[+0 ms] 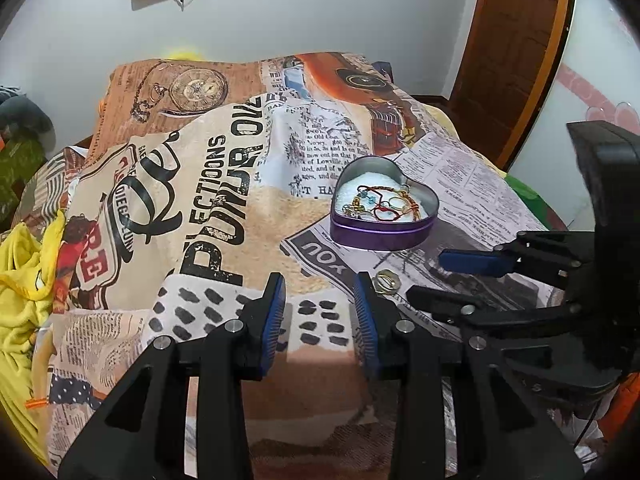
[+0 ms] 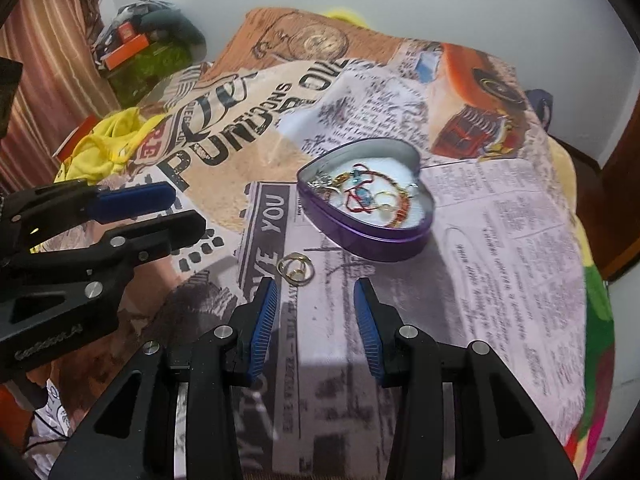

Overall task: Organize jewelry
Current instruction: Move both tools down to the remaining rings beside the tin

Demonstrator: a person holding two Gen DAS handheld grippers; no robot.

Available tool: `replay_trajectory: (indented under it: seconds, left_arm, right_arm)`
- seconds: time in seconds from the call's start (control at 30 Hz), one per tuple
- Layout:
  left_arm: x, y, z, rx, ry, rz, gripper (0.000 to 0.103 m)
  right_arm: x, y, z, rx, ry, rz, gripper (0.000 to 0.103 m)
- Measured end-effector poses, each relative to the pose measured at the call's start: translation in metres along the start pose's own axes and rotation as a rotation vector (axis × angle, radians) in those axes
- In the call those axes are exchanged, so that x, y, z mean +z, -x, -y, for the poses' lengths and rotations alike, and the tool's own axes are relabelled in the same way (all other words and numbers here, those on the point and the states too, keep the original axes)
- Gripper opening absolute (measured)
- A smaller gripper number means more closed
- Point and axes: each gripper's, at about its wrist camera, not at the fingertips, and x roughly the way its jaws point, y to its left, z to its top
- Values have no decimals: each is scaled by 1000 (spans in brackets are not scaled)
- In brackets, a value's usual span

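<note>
A purple heart-shaped tin (image 1: 382, 236) (image 2: 352, 236) sits open on a printed blanket and holds several bracelets and rings (image 1: 384, 204) (image 2: 368, 196) on white padding. A small cluster of gold rings (image 1: 385, 281) (image 2: 295, 269) lies loose on the blanket in front of the tin. My left gripper (image 1: 320, 312) is open and empty, with the rings just beyond its right fingertip. My right gripper (image 2: 316, 312) is open and empty, with the rings just past its left fingertip. Each gripper shows in the other's view, the right one (image 1: 452, 276) and the left one (image 2: 176, 208).
The printed blanket (image 1: 224, 208) (image 2: 500, 240) covers a raised surface. Yellow cloth (image 1: 24, 264) (image 2: 104, 140) lies at the left. Green fabric and an orange box (image 2: 136, 52) sit far left. A brown door (image 1: 516, 48) stands at the right.
</note>
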Motion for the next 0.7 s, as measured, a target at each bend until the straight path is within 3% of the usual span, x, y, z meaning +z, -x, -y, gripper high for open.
replay_trajectory:
  seconds: [0.27, 0.5, 0.7]
  left_arm:
    - [1, -8, -4, -5, 0, 6, 35]
    - [0, -11, -2, -7, -10, 4, 35]
    - [0, -10, 2, -7, -18, -1, 35]
  right_arm:
    - [6, -19, -5, 43, 24, -40, 36]
    - [6, -27, -3, 78, 3, -51, 19]
    - [6, -19, -4, 72, 15, -24, 19]
